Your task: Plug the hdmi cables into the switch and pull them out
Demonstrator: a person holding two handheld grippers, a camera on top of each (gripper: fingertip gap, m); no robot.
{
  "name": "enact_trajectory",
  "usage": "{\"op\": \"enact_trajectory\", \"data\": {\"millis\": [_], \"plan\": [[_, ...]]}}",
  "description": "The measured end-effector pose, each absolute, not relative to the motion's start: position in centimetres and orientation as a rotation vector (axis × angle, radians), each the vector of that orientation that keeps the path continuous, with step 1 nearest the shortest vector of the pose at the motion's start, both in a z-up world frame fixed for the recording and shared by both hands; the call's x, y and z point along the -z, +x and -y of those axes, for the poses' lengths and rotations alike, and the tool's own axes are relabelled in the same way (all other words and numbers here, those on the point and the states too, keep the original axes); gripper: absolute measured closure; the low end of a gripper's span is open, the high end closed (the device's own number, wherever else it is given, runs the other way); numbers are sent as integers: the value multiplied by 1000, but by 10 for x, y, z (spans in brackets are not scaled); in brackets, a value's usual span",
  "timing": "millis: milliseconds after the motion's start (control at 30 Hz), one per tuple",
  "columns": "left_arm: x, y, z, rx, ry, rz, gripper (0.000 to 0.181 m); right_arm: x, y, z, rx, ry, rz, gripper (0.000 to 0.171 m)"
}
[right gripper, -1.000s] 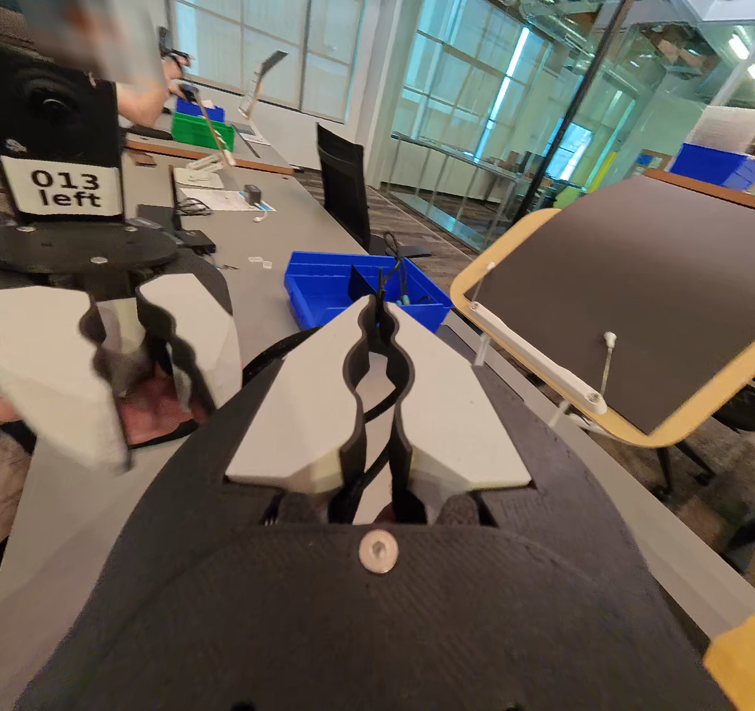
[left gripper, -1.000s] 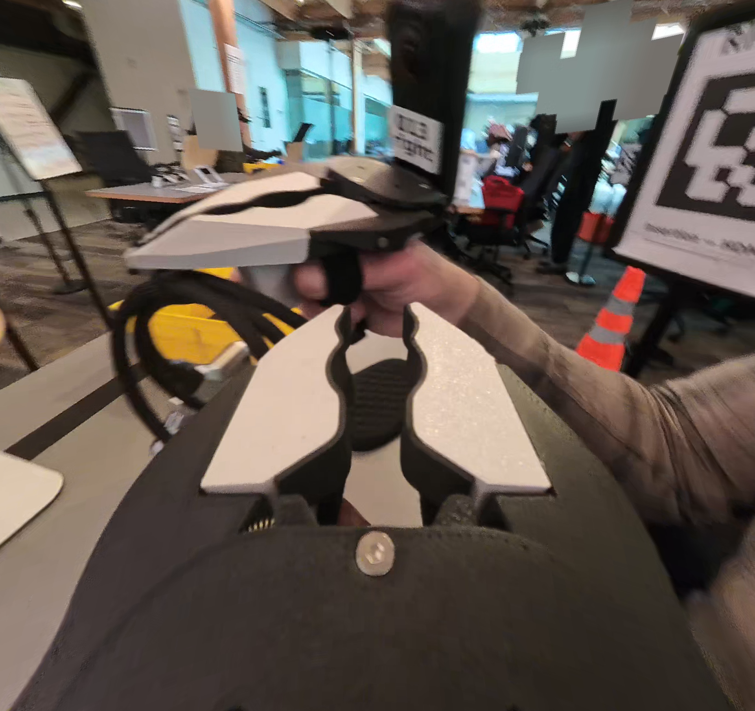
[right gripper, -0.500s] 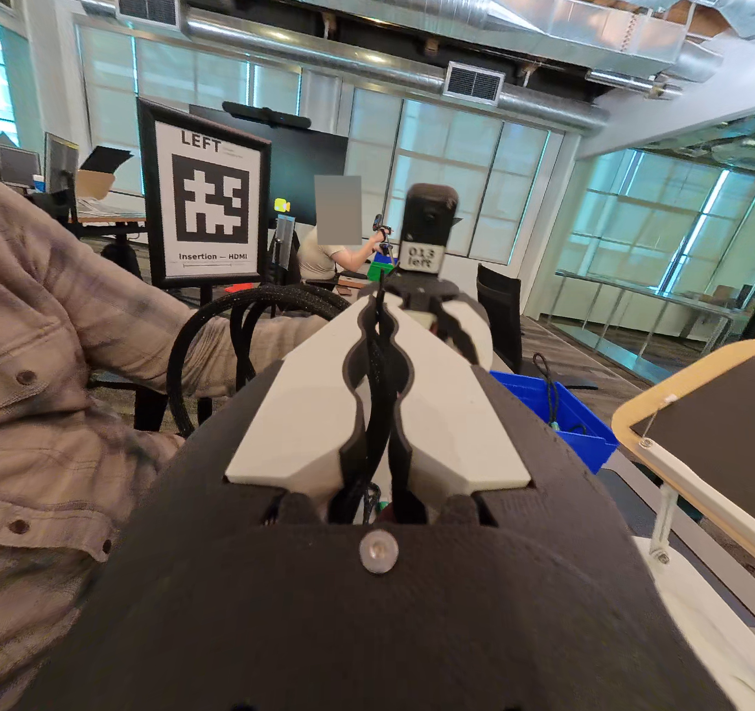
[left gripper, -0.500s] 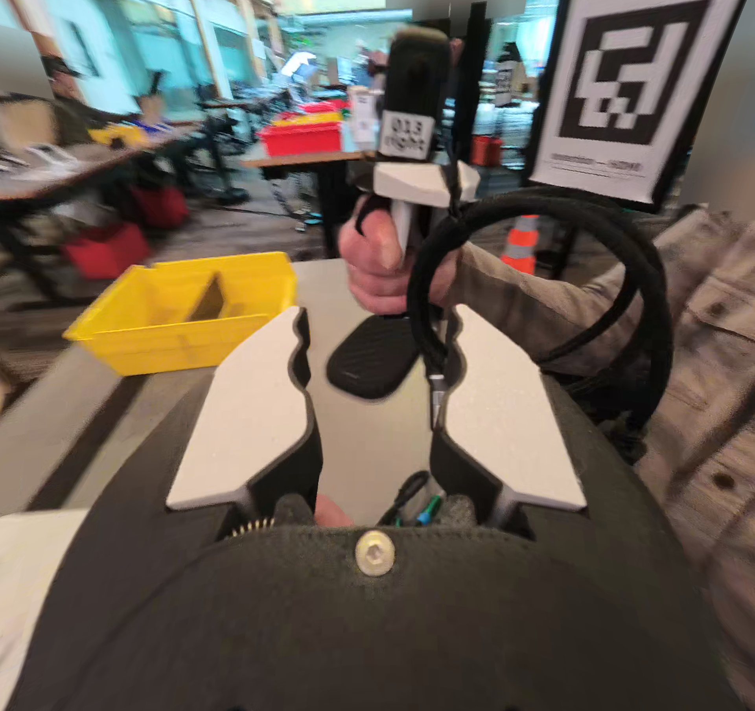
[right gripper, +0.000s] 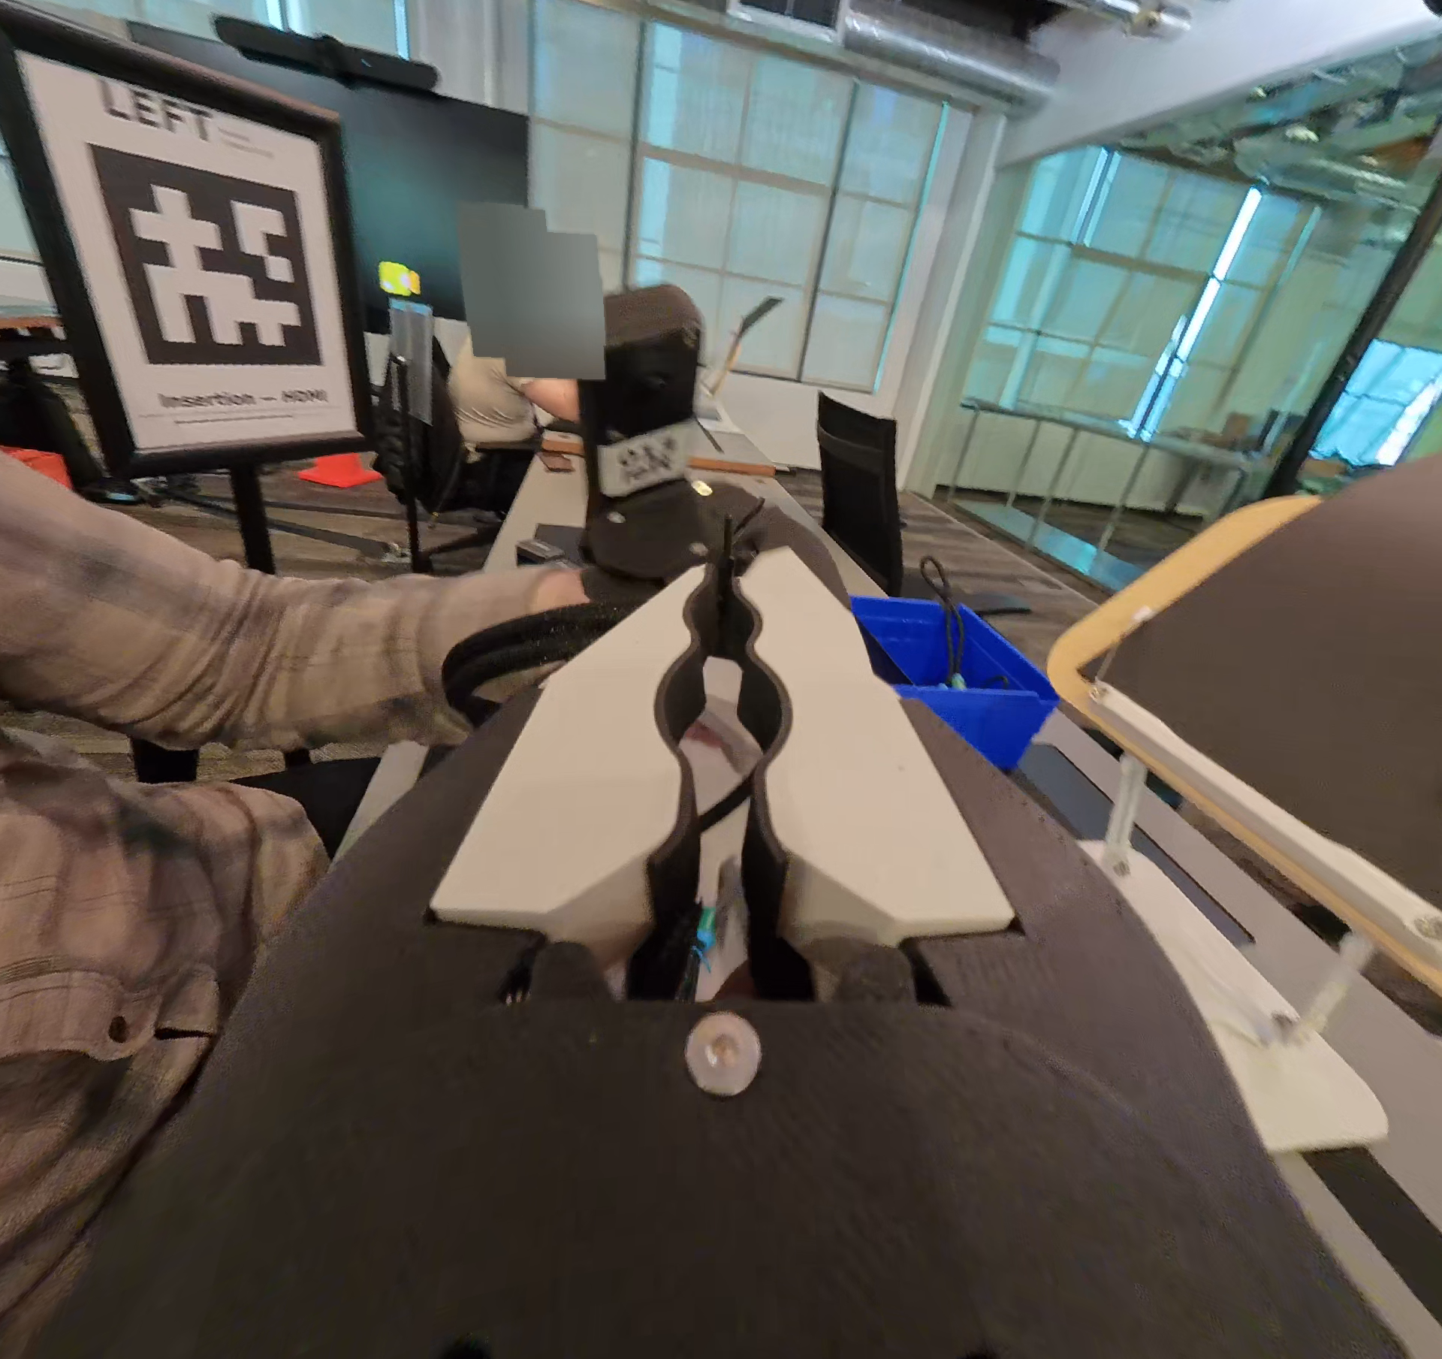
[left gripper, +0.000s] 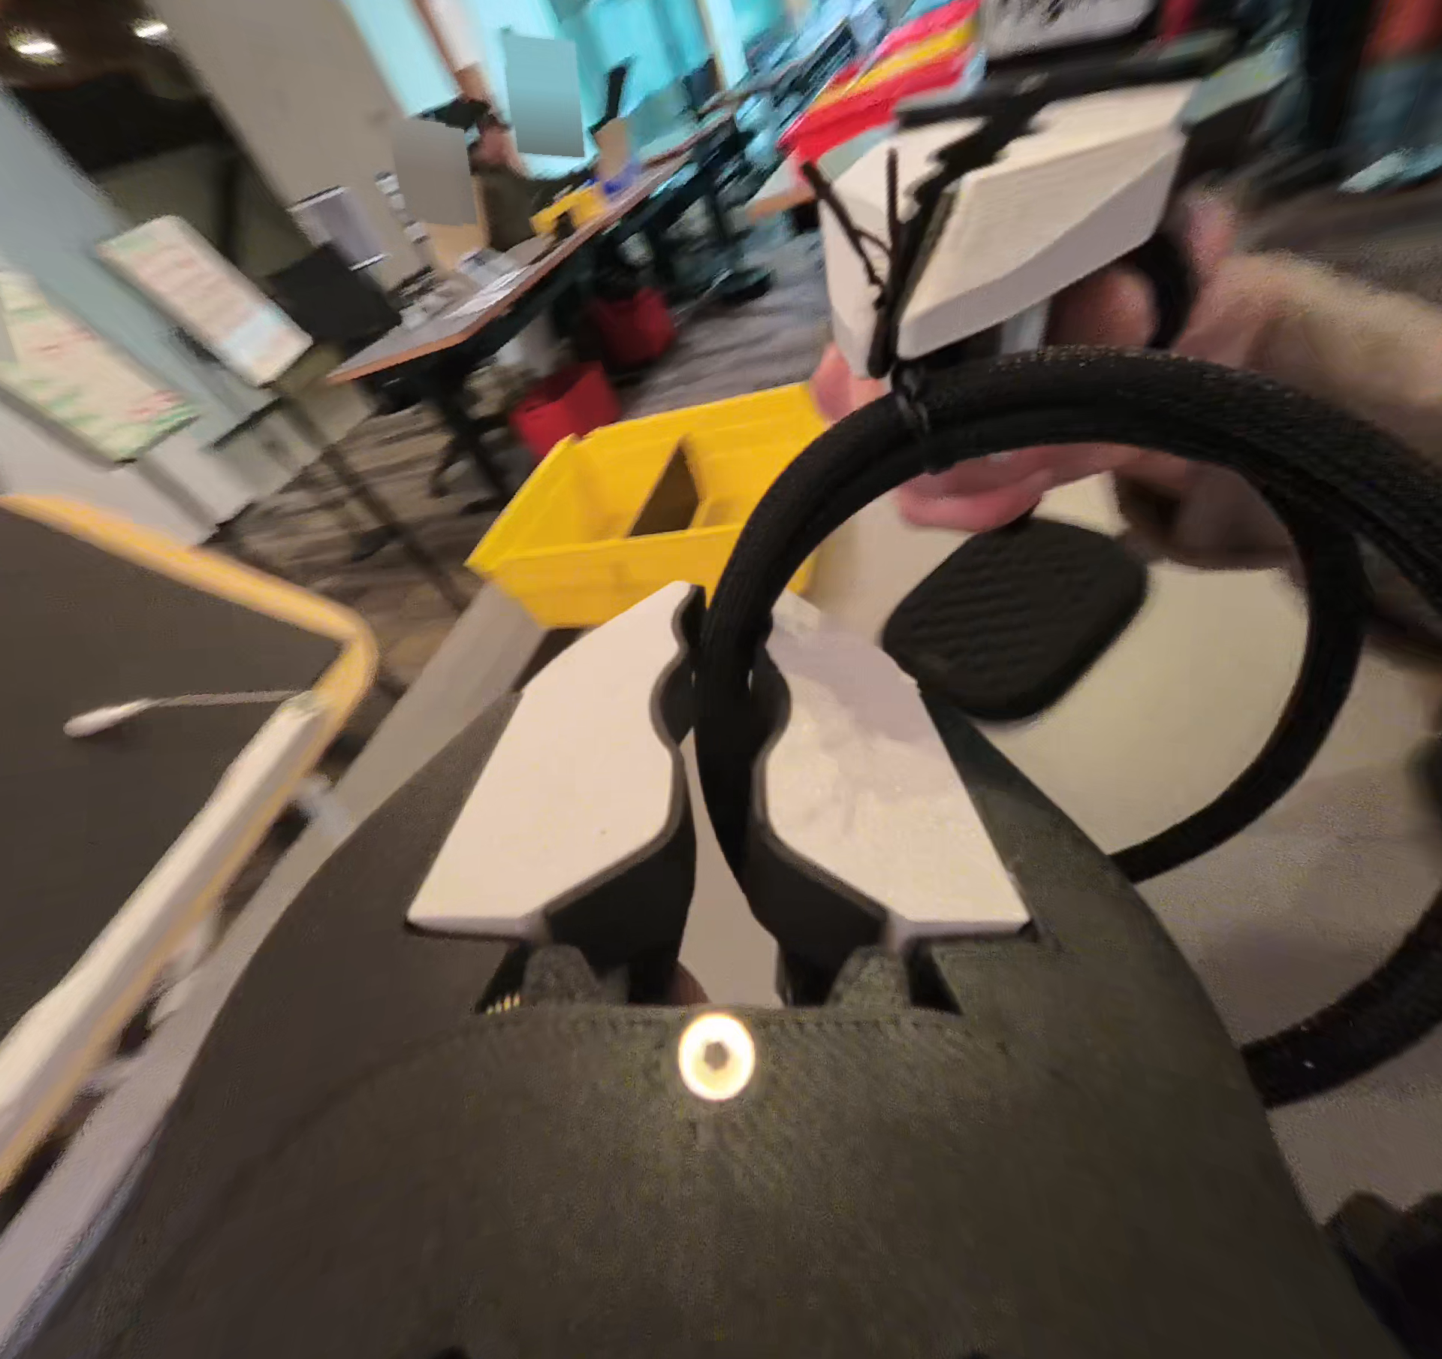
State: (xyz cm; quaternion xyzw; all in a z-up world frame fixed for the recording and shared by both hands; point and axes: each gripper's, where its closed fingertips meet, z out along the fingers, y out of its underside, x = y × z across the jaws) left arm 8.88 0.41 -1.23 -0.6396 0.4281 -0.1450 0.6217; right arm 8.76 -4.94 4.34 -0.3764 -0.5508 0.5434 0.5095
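The counter (left gripper: pixel 1170 931) runs pale grey beneath both tongs, with a dark board edged in yellow (right gripper: pixel 1217 619) tilted just beside it. Ahead of the left tongs sits a yellow bin (left gripper: pixel 624 533), and ahead of the right tongs and to their right a blue bin (right gripper: pixel 960 666) holding small wires.

The black braided hdmi cable (left gripper: pixel 1092 393) is coiled in a wide loop held off the counter between the two tools. The left tongs (left gripper: pixel 722 666) are closed on one strand of the coil, which runs straight down between the pads along their long axis. The right tongs (left gripper: pixel 889 291) are above and beyond them, shut on the thin black tie that binds the top of the loop; in the right wrist view that tie stands up from the pinched tips (right gripper: pixel 726 596).

No switch is clearly visible; a dark oval pad (left gripper: pixel 1014 619) lies on the counter beyond the left tongs. The next move probably turns on the tie: it lies at the right tongs, so that hand is nearer to strip it while the left steadies the coil.
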Motion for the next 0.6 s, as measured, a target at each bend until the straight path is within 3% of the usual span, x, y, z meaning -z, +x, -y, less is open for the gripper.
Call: {"op": "enact_trajectory", "data": {"millis": [167,333,600], "plan": [[-6,47,-13,-285,-1507,-890,173,-34,81,31,-1249,-1039,1291,171],[-16,28,-6,-622,-1504,-737,173,-31,72,16,-1123,-1149,1237,171],[-4,36,7,-618,-1549,-533,172,-20,62,-1,-895,-1267,1197,171]]}}
